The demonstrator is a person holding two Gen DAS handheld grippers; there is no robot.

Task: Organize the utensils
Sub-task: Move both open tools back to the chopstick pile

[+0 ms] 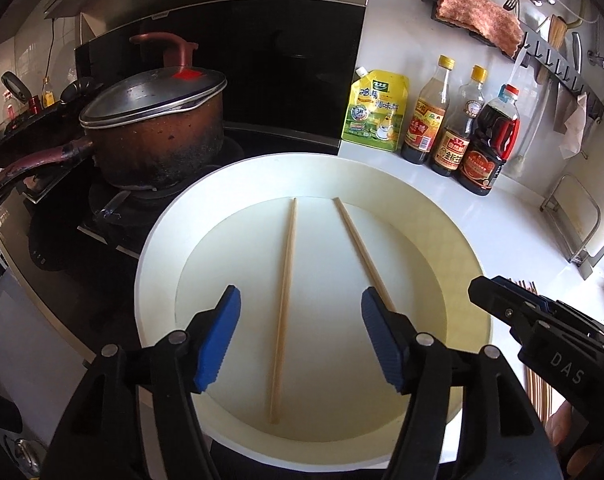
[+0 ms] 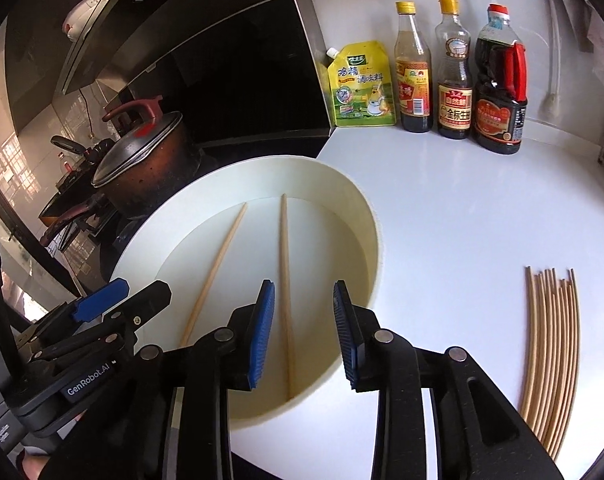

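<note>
Both grippers' jaws spread, empty, over two chopsticks (image 1: pixel 284 300) in white tub (image 1: pixel 158 240) on kitchen counter (image 2: pixel 461 208).

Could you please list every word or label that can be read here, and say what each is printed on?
"DAS": on the right claw body.
"GenRobot.AI": on the left claw body.
Yellow pouch: large Chinese characters, too blurred to read with certainty.
Three bottles: labels too small to read.
</note>
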